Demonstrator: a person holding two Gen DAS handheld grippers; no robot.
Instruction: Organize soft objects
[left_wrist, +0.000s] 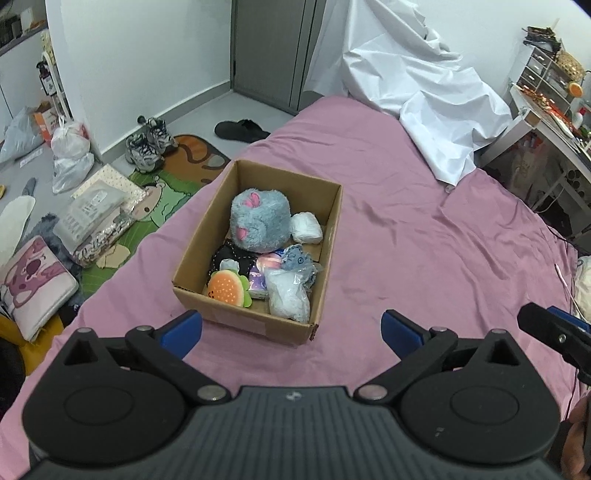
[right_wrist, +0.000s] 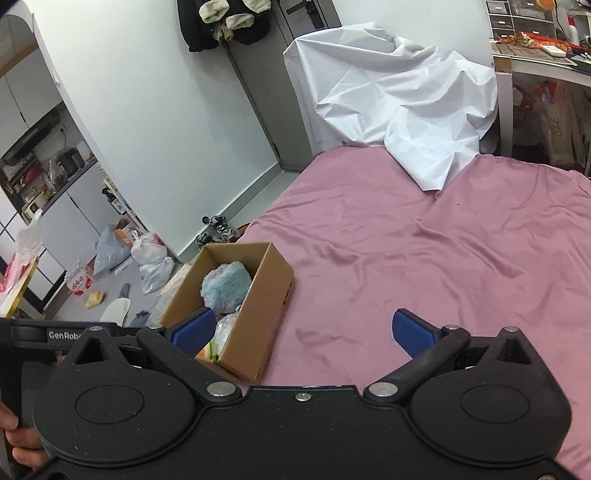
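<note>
Two grippers nearest, black plastic with blue ribbed pads: left gripper with jaws spread wide and nothing between them, right gripper likewise released and empty. Just beyond the left one, at 12 o'clock, one open cardboard box — rectangular, plain brown, resting on a smooth, lightly creased pink bedsheet. Inside the box, several soft things packed close: one orange burger-shaped plush at the near left corner, one crinkled clear plastic bag beside it at 3 o'clock, one small blue cloth toy behind that, one dark fabric piece, one round fluffy grey-blue plush with pink patches, and one white wrapped bundle touching it at 3 o'clock. Farther off at 1 o'clock, one crumpled white sheet. On the floor at 10 o'clock — one pair of sneakers.
</note>
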